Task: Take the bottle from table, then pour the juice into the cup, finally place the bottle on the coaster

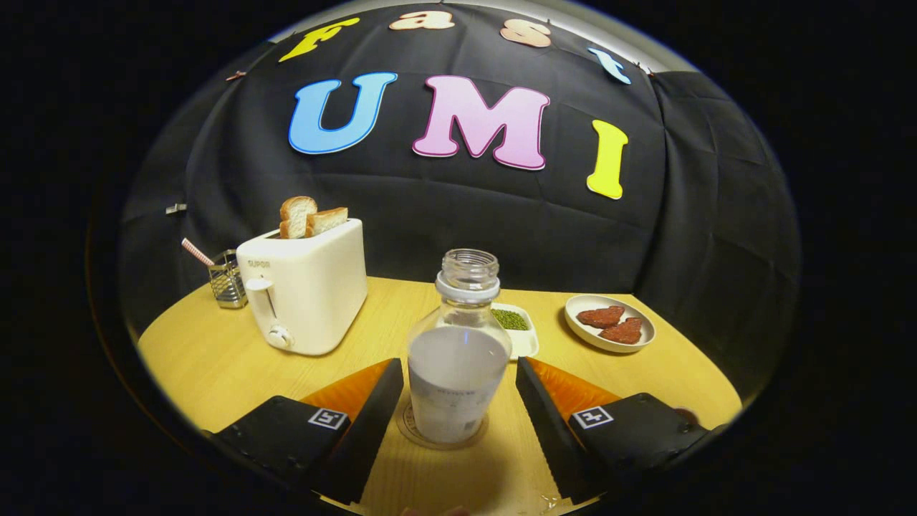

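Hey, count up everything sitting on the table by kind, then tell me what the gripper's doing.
Bottle on coaster: 1
Coaster: 1
Toaster: 1
Bread slices: 2
Plate of red patties: 1
Dish of green beans: 1
Wire holder: 1
Total: 8
The gripper is open, fingers either side of the bottle, not touching.

White toaster (304,290); yellow wood-grain table (215,358); clear bottle (458,351).

The gripper (458,423) points forward and is held low and level. Its two fingers (376,423) are spread wide apart, one on each side, and they press on nothing.
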Motion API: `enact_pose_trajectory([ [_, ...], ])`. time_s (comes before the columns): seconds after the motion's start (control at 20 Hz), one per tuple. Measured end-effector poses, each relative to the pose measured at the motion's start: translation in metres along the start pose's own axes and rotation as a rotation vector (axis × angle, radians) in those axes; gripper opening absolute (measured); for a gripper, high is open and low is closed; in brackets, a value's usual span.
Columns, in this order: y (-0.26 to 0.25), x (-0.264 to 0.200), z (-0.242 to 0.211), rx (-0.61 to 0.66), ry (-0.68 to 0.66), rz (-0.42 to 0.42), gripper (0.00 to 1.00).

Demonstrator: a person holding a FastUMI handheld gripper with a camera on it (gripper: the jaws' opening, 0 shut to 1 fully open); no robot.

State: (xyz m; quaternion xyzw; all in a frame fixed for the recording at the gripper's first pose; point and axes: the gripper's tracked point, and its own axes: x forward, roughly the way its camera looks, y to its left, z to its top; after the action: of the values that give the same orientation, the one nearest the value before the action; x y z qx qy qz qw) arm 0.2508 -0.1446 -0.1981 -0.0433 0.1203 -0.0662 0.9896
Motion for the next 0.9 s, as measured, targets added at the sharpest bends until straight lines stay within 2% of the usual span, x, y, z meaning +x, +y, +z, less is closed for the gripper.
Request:
enact_pose_trajectory([
  [0.2,-0.007,-0.051,0.023,0.007,-0.008,0.010,0.98],
  [0.35,-0.027,-0.095,0.052,-0.023,-0.035,-0.032,0.97],
  [0.4,-0.024,-0.126,0.065,-0.016,-0.048,-0.039,0.97],
  [0.5,-0.021,-0.154,0.090,0.010,-0.090,-0.028,0.97],
  [0.6,-0.027,-0.189,0.111,-0.015,-0.116,-0.046,0.97],
  [0.8,-0.009,-0.261,0.134,-0.077,-0.189,-0.022,0.97],
  [0.9,-0.006,-0.275,0.133,-0.068,-0.214,-0.013,0.97],
])
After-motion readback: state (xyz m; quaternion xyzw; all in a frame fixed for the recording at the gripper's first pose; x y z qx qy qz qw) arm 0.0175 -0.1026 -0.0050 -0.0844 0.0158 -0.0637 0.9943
